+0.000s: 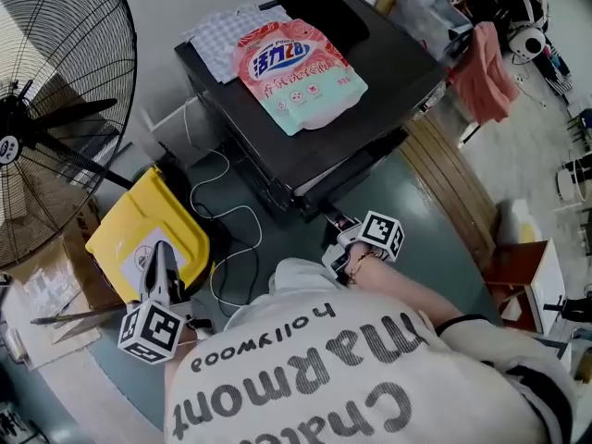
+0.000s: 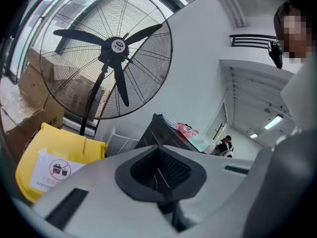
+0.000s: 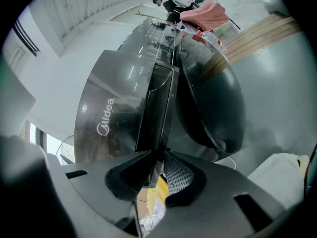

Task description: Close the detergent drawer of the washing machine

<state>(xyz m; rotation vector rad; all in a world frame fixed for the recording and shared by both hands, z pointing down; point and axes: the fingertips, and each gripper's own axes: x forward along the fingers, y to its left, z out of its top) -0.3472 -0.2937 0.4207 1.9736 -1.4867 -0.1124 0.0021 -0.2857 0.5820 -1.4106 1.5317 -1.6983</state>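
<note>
Right gripper view looks along the jaws at the front of the washing machine point(image 3: 109, 108), and the detergent drawer point(image 3: 156, 113) stands out from that front, in the strip above the round door point(image 3: 213, 98). The drawer's dark front panel runs straight down between the pads of the right gripper point(image 3: 157, 175). The jaws are drawn narrow onto the panel, which seems pinched from both sides rather than merely fenced in. Such a grip probably keeps the panel square to the machine, so a push would send the drawer straight back without it skewing.

From the head view, the right gripper sits at the machine's near front corner, reaching toward it and tilted slightly downward. The drawer is not yet home, so I judge the closing push is the step in hand.

The left gripper point(image 1: 164, 252) is well away from the machine, over the yellow bin point(image 1: 139, 220) beside it, jaws together and holding nothing, likely just parked out of the way. A detergent bag point(image 1: 296, 72) lies flat on the machine's top, clear of the drawer.
</note>
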